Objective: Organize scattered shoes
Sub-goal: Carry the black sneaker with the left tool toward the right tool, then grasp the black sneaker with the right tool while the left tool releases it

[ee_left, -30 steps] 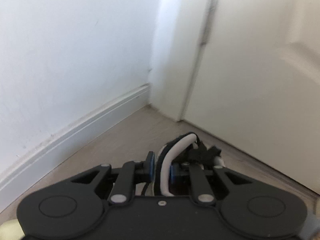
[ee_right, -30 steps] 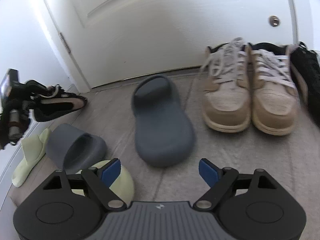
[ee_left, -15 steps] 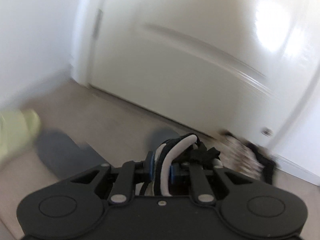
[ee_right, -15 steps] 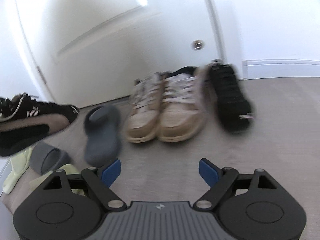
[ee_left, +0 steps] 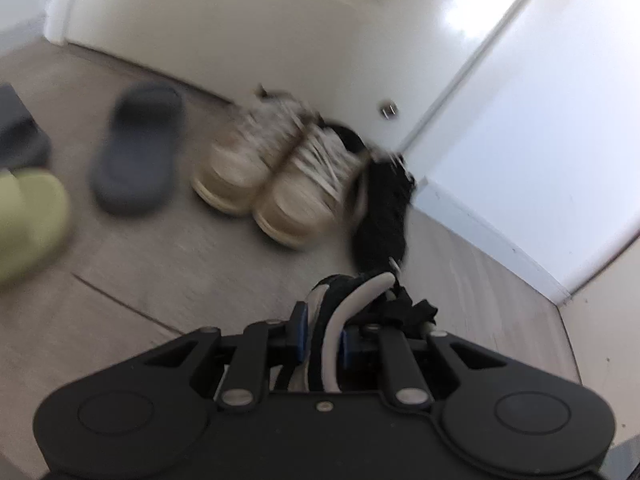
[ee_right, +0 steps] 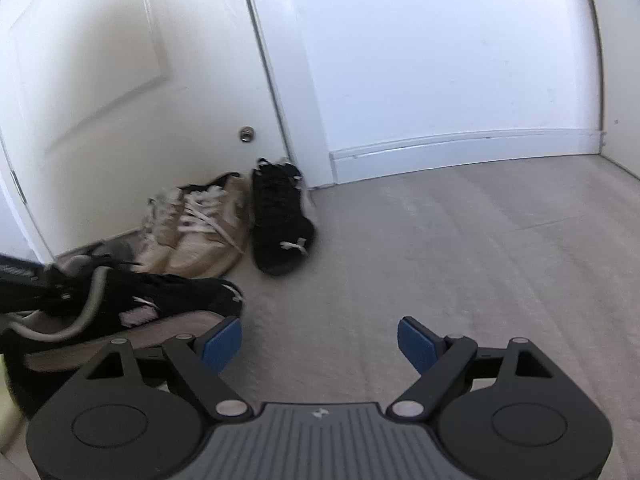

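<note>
My left gripper is shut on the heel collar of a black sneaker with a white stripe, held in the air; it shows at the lower left of the right wrist view. A matching black sneaker lies on the floor by the door frame, next to a pair of beige sneakers. My right gripper is open and empty above bare floor.
A grey slide lies left of the beige pair, with another grey slide and a pale green slide at the far left. A white door and baseboard bound the floor.
My left gripper has swung right with the black sneaker, from the left wall corner toward the shoes by the door. My right gripper has also turned right, staying open.
</note>
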{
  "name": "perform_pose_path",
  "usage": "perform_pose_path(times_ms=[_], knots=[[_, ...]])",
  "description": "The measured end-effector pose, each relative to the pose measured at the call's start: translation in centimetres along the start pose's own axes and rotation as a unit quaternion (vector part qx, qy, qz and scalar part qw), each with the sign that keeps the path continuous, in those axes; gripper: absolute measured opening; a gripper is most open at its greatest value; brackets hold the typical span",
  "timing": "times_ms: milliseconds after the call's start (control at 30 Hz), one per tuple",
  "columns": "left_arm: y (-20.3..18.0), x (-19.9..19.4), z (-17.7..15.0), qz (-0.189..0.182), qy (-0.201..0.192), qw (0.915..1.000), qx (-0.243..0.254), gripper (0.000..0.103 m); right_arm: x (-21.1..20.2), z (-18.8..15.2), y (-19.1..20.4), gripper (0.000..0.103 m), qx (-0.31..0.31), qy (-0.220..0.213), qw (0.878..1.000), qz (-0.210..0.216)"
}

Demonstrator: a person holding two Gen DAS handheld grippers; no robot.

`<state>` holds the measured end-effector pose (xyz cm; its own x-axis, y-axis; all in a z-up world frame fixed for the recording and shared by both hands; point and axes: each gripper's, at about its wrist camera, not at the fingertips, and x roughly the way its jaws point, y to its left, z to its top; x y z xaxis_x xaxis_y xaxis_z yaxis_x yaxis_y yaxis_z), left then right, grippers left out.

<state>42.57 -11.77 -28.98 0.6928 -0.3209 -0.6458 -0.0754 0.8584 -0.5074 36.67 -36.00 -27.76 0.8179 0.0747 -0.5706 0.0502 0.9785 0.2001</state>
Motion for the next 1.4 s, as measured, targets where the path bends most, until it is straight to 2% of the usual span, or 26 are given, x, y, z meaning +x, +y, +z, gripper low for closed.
perform_pose_path(times_ms=[133, 233, 400, 533, 633, 700, 733, 833, 1000, 1067, 1100, 1133, 1167, 1200, 1267, 1400], knots=[[-0.8, 1.5, -1.6, -0.005, 0.010, 0.9999, 0.004, 0.016, 0.1, -1.0, -1.1, 0.086, 0.000, 0.014, 1.000, -0.011], [-0.9, 2.2, -2.7, 0.010, 0.017, 0.9997, 0.012, 0.017, 0.5, -1.4, -1.2, 0.086, -0.010, 0.021, 1.000, -0.013], [0.2, 3.0, -4.4, 0.033, 0.050, 0.9982, 0.010, 0.019, 1.1, -1.7, -1.7, 0.086, 0.015, 0.032, 0.999, -0.002], [-0.2, 2.8, -4.6, 0.032, 0.057, 0.9966, 0.050, 0.020, 1.4, -1.8, -1.1, 0.086, 0.002, 0.041, 0.999, 0.000], [-0.2, 2.7, -4.4, 0.027, 0.086, 0.9935, 0.069, 0.040, 1.4, -2.1, -0.6, 0.086, -0.018, 0.055, 0.998, 0.013], [-0.2, 2.2, -4.6, 0.025, 0.096, 0.9918, 0.080, 0.067, 1.2, -2.3, -0.3, 0.086, -0.037, 0.063, 0.997, 0.026], [0.0, 1.7, -4.8, 0.024, 0.099, 0.9907, 0.091, 0.072, 1.2, -2.5, -0.1, 0.086, -0.052, 0.068, 0.996, 0.034], [0.5, 0.4, -5.1, 0.020, 0.103, 0.9885, 0.108, 0.073, 0.5, -3.2, 0.4, 0.082, -0.082, 0.082, 0.991, 0.061], [1.1, -1.5, -4.7, 0.023, 0.102, 0.9875, 0.118, 0.073, 0.1, -4.3, 1.8, 0.057, -0.129, 0.109, 0.980, 0.109], [1.0, -2.1, -4.2, 0.030, 0.087, 0.9872, 0.130, 0.073, 0.1, -4.6, 2.5, 0.052, -0.145, 0.110, 0.975, 0.125], [0.9, -2.1, -4.1, 0.030, 0.085, 0.9874, 0.130, 0.073, 0.1, -4.7, 2.9, 0.044, -0.152, 0.110, 0.973, 0.133], [0.8, -2.3, -3.7, 0.027, 0.080, 0.9881, 0.129, 0.073, 0.2, -4.8, 3.4, 0.041, -0.164, 0.110, 0.969, 0.147], [0.7, -2.6, -3.3, 0.023, 0.074, 0.9887, 0.128, 0.073, 0.4, -4.8, 4.1, 0.033, -0.175, 0.111, 0.965, 0.163], [0.5, -2.9, -3.1, 0.018, 0.068, 0.9890, 0.130, 0.073, 0.6, -4.7, 4.7, 0.019, -0.178, 0.115, 0.961, 0.177], [0.1, -3.7, -2.5, 0.008, 0.055, 0.9892, 0.135, 0.073, 1.2, -4.7, 6.3, 0.006, -0.182, 0.120, 0.955, 0.199], [0.0, -5.9, -1.2, 0.012, 0.019, 0.9907, 0.134, 0.073, 3.2, -4.9, 10.0, 0.006, -0.184, 0.113, 0.950, 0.228]])
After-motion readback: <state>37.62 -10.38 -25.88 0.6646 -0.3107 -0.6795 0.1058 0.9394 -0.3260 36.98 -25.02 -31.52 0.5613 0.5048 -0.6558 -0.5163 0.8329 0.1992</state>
